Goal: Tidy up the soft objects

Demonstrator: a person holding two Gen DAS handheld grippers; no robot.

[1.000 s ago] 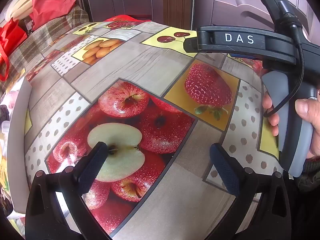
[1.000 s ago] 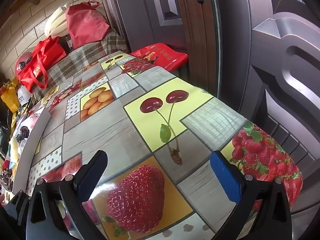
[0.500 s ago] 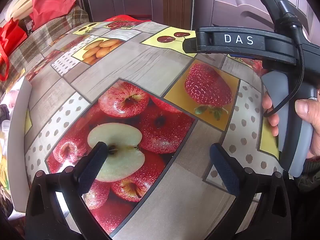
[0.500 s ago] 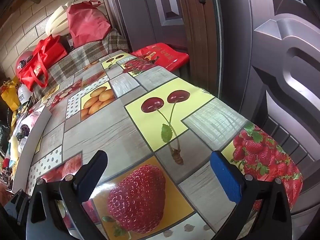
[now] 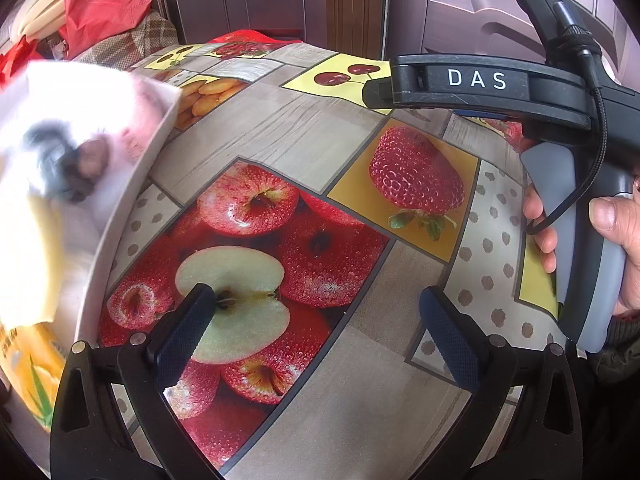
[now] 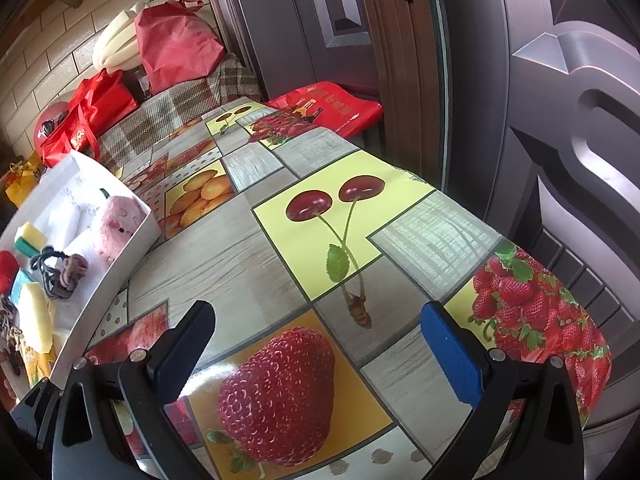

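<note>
1. White tray (image 6: 138,236), shallow, straight-walled, at the left edge of the table (image 6: 240,256); blurred in the left wrist view.
2. Tray contents, soft objects: pink plush toy (image 6: 118,222), fuzzy, rounded, against the tray's near wall; folded white cloth (image 6: 66,220); yellow-and-green sponge (image 6: 28,240), block-shaped; dark hair ties (image 6: 60,270), looped in a tangle; pale yellow cloth (image 6: 36,316); a red item at the tray's far left, cut off by the frame.
3. Tablecloth (image 6: 340,216), glossy oilcloth, printed in panels of cherries, strawberries, apples and wood grain.
4. Left gripper (image 5: 316,330): black ribbed pads, fingers spread wide over the apple panel, holding nothing.
5. Right gripper (image 6: 320,354): one black pad, one blue, fingers spread wide over the strawberry panel, holding nothing; its grey handle sits in the right hand (image 5: 616,236).
6. Red bags (image 6: 176,46), crinkled fabric, beyond the table's far end.
</note>
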